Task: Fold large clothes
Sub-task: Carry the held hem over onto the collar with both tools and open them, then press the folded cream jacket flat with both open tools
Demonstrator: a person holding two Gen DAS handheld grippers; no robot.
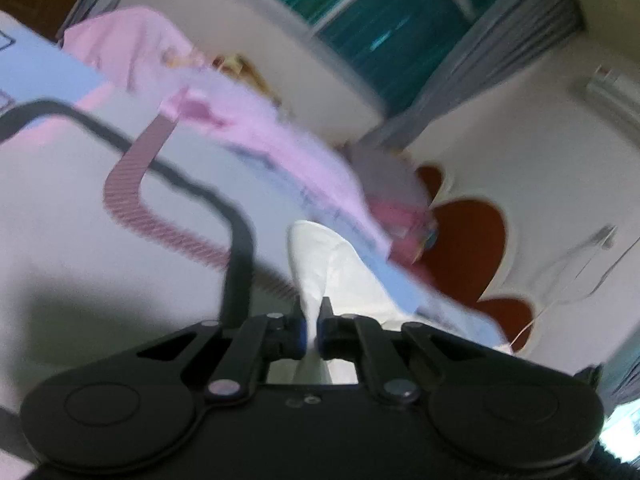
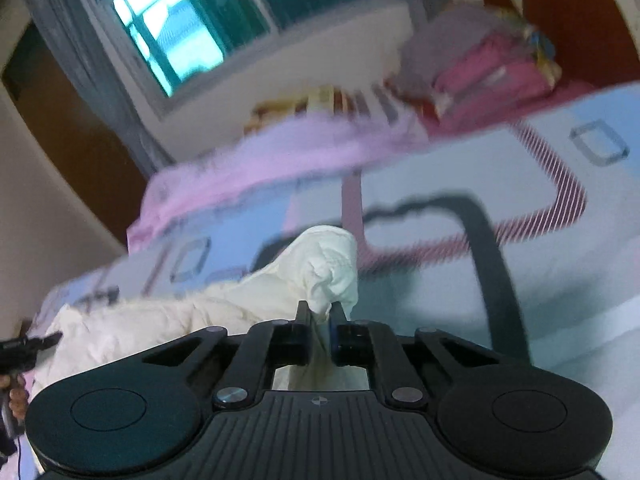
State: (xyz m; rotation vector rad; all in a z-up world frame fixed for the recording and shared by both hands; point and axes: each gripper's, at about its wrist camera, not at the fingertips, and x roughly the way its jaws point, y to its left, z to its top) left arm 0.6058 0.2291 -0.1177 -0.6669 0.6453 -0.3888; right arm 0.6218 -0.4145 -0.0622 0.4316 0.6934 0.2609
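On the patterned bedsheet (image 1: 80,216), both grippers' fingers (image 1: 298,332) (image 2: 302,320) are clamped on the cream garment (image 2: 320,264); no writing readable.

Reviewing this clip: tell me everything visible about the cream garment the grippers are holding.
The cream garment looks like soft, wrinkled fabric, slightly puffy, plain with no print. It lies bunched on the patterned bedsheet, spreading toward the left edge of the right wrist view. The right gripper is shut on a raised fold of it, and the left gripper is shut on another bunched part. Both views are blurred, so seams and garment type cannot be told.
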